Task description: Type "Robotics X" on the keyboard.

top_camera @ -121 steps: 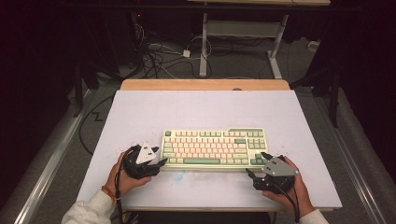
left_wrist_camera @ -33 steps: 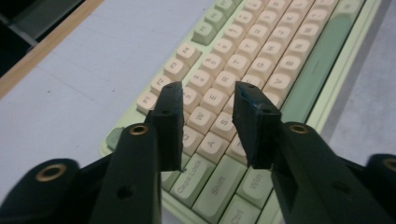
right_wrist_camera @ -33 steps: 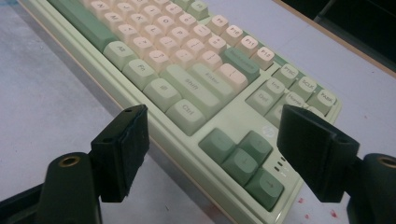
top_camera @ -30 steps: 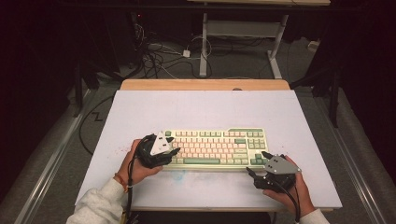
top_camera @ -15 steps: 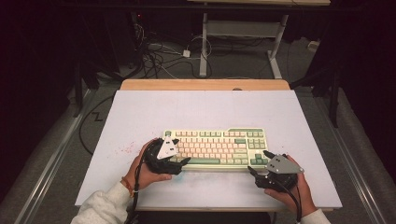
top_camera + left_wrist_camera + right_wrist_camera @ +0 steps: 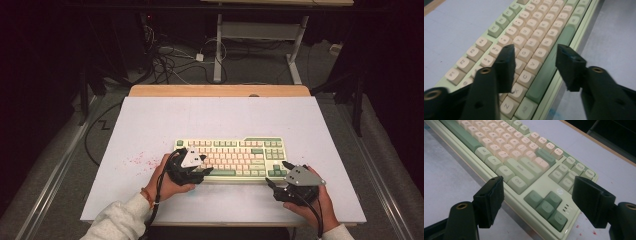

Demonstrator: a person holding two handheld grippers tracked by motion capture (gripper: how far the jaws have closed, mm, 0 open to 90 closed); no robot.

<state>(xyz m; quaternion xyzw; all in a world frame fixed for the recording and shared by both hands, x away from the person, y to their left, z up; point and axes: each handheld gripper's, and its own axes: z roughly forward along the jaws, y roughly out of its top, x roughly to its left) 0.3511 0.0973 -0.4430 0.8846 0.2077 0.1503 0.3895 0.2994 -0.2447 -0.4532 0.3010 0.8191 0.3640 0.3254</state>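
Two grippers are held at the keyboard point(image 6: 231, 156): left gripper point(image 6: 534, 62), jaws apart and just closing, over its lower-left keys; right gripper point(image 6: 536, 200), jaws apart, at its near right corner.

A dim lab or test room: a white worktable point(image 6: 150, 125) over grey carpet, tangled cables point(image 6: 170, 55) and a metal desk frame point(image 6: 260, 35) behind.

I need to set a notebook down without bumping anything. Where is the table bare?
The far stretch of the white table top, between the keyboard and the wooden edge, is bare. The near edge is crowded: left gripper over the keys, right gripper at the keyboard's corner.
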